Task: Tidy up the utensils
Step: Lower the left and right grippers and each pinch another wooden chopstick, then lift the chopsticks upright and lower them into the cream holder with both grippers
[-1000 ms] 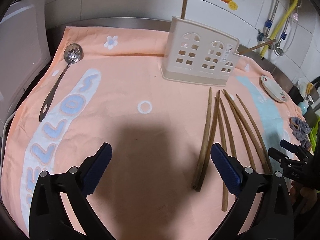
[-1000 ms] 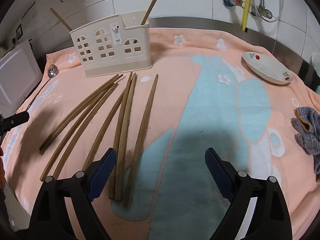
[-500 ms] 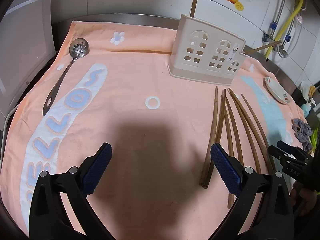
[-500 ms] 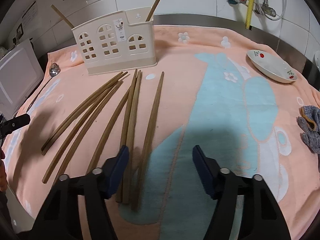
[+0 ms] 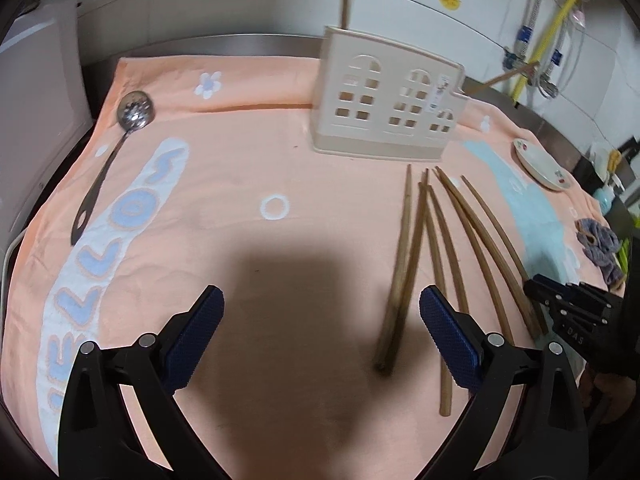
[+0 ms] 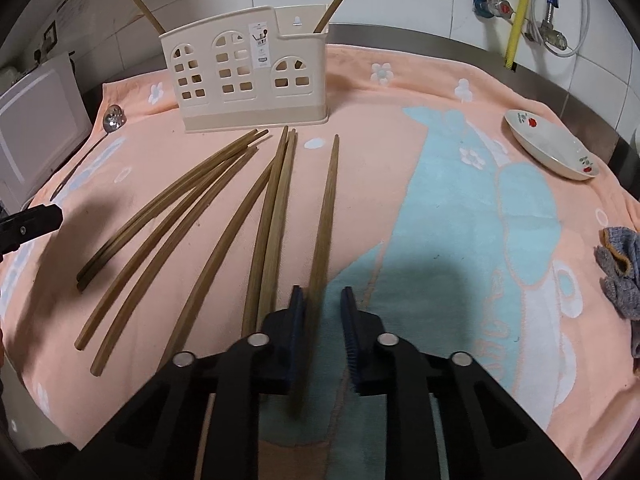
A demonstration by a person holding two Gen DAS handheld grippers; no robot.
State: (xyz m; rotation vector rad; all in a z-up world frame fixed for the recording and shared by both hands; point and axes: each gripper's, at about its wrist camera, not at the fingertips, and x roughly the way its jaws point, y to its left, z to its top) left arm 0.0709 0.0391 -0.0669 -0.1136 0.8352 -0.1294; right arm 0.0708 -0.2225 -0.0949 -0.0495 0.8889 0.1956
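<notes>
Several wooden chopsticks lie fanned on the peach towel in front of the cream house-shaped utensil holder, which has two chopsticks standing in it. My right gripper is low over the towel with its jaws closing. The rightmost chopstick runs between them against the left pad, and a gap still shows beside the right pad. My left gripper hovers wide, its jaws just starting to close on nothing. Two chopstick ends lie on the towel under the gap. A slotted metal spoon rests at the far left.
A white dish with red flowers sits at the right back and a grey cloth at the right edge. A white board leans at the left. Pipes and a yellow hose run along the tiled wall.
The right gripper's jaws have drawn in from wide apart to a narrow gap around the rightmost chopstick. The left gripper stays wide; neither hand has shifted much.
</notes>
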